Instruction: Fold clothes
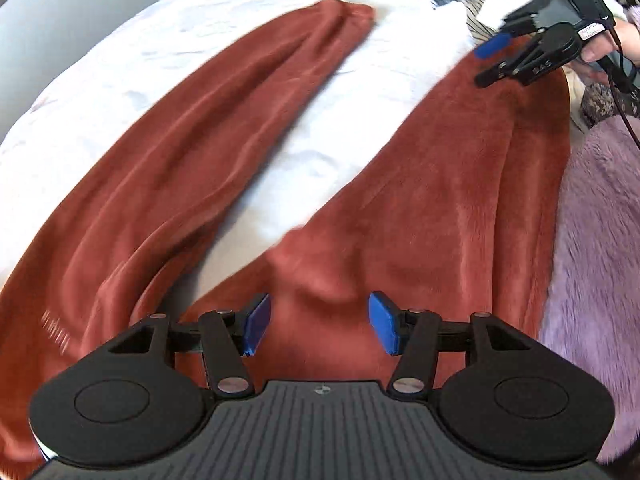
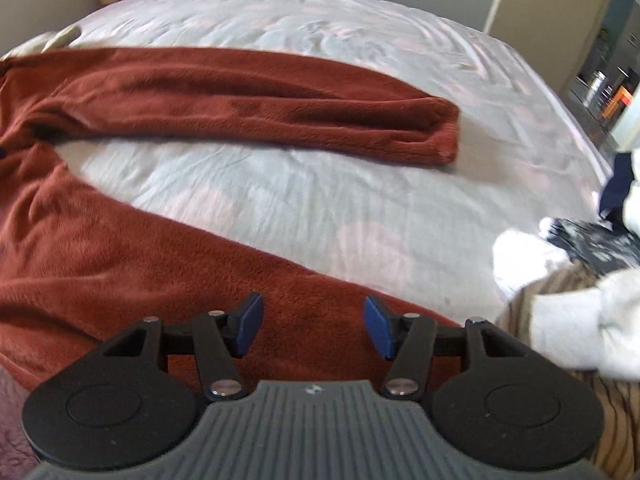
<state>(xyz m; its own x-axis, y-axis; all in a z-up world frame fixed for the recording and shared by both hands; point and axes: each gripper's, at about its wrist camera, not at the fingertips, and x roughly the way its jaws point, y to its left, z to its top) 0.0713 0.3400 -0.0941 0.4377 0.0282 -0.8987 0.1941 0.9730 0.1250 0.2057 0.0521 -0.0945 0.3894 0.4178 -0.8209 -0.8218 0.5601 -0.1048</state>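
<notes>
pale bed sheet (image 2: 320, 208) carries rust fleece trousers (image 1: 440, 184) (legs splayed); left hand-held gripper (image 1: 319, 322) and right hand-held gripper (image 2: 314, 326) both gape, empty.

The left gripper (image 1: 319, 323) points steeply downward, its two blue-padded jaws parted with nothing between them. The right gripper (image 2: 313, 327) also tilts downward, jaws apart and empty. In the left wrist view, the right gripper (image 1: 489, 63) appears at the upper right, held by a hand (image 1: 612, 42) whose fingers wrap its black handle.
</notes>
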